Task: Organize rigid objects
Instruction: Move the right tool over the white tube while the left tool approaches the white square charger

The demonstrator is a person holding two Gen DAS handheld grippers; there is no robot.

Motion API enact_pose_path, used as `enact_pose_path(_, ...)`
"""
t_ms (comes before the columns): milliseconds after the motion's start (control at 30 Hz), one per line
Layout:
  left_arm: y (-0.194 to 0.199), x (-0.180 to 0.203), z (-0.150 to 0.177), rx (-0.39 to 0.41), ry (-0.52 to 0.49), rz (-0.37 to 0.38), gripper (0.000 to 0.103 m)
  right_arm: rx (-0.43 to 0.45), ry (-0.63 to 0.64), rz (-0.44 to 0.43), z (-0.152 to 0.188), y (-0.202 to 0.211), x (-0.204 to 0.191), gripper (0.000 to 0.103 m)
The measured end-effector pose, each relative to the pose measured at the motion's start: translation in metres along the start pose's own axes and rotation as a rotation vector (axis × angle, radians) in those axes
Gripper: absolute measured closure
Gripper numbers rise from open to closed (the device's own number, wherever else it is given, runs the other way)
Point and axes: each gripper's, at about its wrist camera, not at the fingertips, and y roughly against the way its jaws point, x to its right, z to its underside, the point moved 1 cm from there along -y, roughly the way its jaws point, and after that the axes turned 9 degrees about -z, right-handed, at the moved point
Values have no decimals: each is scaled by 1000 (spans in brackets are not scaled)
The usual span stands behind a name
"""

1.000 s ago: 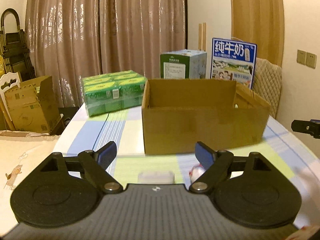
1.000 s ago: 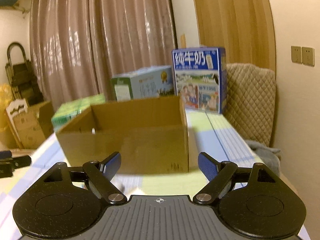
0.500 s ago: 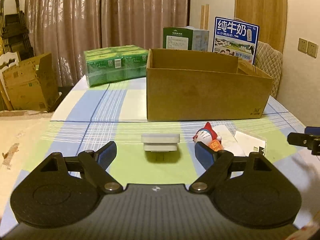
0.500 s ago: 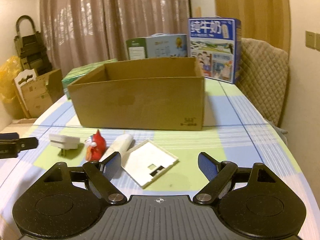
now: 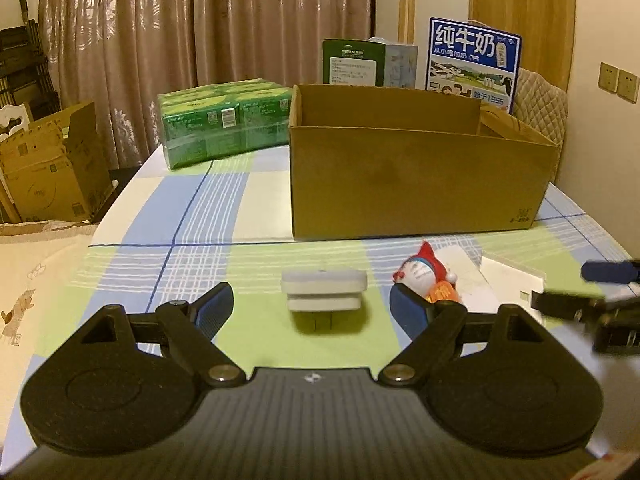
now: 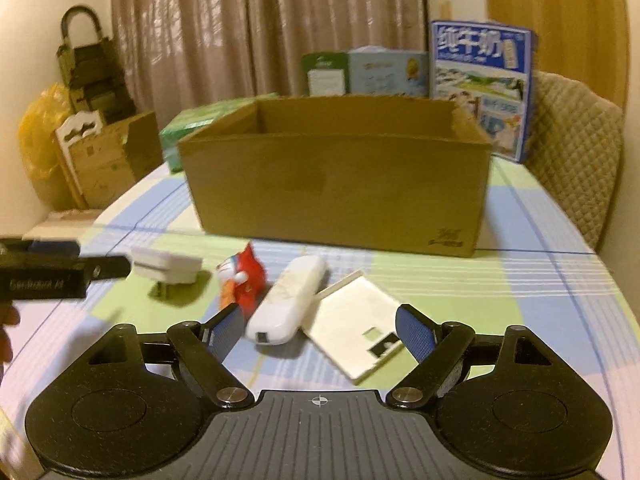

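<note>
Left gripper [image 5: 311, 306] jaws apart over white plug adapter [image 5: 323, 294], right gripper [image 6: 319, 330] jaws apart above white stick [image 6: 287, 304] and flat plate [image 6: 360, 320], toy figure [image 6: 242, 278] between, cardboard box [image 6: 340, 184] behind, all on checked tablecloth [image 6: 500, 292]

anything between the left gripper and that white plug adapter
Nothing visible. The left gripper is open with the white plug adapter straight ahead on bare tablecloth; the toy figure sits off to its right.

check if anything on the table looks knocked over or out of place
Yes: the toy figure lies tipped on its side, leaning by the white stick-shaped device. The white plug adapter rests askew, propped on its prongs. All sit loose before the cardboard box.
</note>
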Motion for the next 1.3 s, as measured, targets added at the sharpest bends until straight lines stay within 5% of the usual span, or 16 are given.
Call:
enact_pose_path(567,-40,-4,-6,-92,24,26,20,-111,105,18,9,-74,-23,61)
enact_pose_path(900,-40,3,-7,-93,21,43,20,-134,75,105,10,-71,-5,70)
enact_pose_path(1033,-41,0,-5,-99,30,34,20,-142,18,157,8,-64,12,89)
enact_pose_path(1300,-40,0,-4,-97,30,32,20,-118,104,115,7,-48,-2,84)
